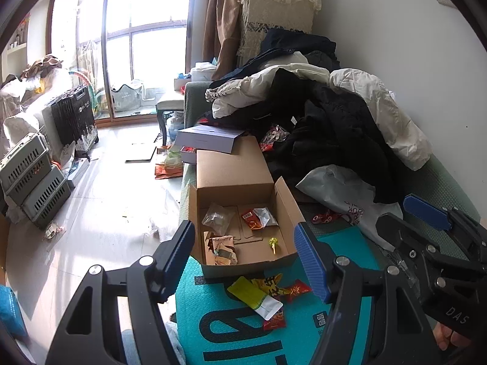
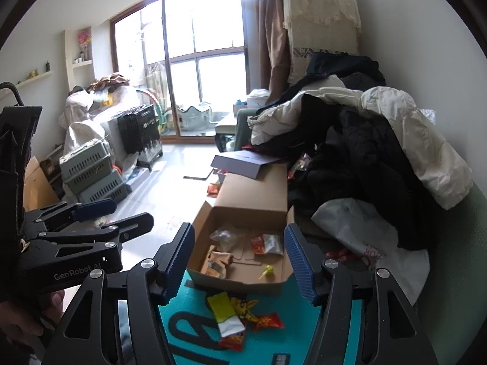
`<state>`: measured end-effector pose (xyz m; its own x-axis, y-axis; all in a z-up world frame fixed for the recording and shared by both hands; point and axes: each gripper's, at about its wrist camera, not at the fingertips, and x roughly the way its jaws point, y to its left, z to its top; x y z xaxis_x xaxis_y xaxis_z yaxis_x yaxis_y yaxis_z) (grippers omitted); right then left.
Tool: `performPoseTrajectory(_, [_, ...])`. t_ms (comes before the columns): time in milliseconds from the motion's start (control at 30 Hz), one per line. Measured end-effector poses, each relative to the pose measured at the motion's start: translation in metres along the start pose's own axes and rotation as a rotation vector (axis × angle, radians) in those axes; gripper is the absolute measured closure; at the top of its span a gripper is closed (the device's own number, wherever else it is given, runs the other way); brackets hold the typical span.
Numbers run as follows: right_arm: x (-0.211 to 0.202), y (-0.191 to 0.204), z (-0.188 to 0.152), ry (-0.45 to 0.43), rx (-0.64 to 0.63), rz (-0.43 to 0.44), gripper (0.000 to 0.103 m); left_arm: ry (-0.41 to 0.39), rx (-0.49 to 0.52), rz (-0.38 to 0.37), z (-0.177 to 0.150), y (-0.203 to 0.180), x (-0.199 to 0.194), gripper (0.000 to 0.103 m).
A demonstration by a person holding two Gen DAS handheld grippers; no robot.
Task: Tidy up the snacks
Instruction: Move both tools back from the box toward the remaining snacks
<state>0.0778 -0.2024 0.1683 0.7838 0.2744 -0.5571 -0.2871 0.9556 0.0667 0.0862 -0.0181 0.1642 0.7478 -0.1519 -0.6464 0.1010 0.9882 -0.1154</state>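
An open cardboard box [image 1: 249,269] stands on the sofa with several snacks inside: a clear packet [image 1: 217,217], a red and silver packet [image 1: 258,217], a brown packet [image 1: 223,249] and a yellow lollipop [image 1: 273,241]. In front of it, a yellow and white packet [image 1: 254,296] and red packets [image 1: 293,290] lie loose on a teal bag [image 1: 289,334]. My left gripper [image 1: 243,228] hovers short of the box, open and empty. My right gripper [image 1: 392,213] hangs open to its right. In the right wrist view the right gripper [image 2: 239,231] frames the box [image 2: 237,286] and the loose packets [image 2: 225,313].
A heap of dark and cream clothes [image 1: 328,115] and a white plastic bag [image 1: 341,188] crowd the sofa right of the box. A purple flat box [image 1: 207,138] lies beyond it. Grey crates [image 1: 33,182] and a black suitcase [image 1: 73,115] stand on the floor at left.
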Motion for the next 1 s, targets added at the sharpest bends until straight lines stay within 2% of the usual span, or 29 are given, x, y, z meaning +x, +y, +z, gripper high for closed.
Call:
performPoseTrajectory(533, [0.008,0.009,-0.102,0.170,0.077,0.065,0.042,0.094,-0.016,-0.001,-0.080,0.011,0.007,0.036])
performPoseTrajectory(733, [0.016,0.012,-0.130,0.222,0.077,0.076,0.042,0.134,0.004,0.007,-0.108,0.009,0.017,0.036])
performPoseTrajectory(1000, [0.036,0.010,-0.160,0.288,0.115,0.106,0.042,0.213,-0.031,0.008,-0.138,0.018,0.039,0.036])
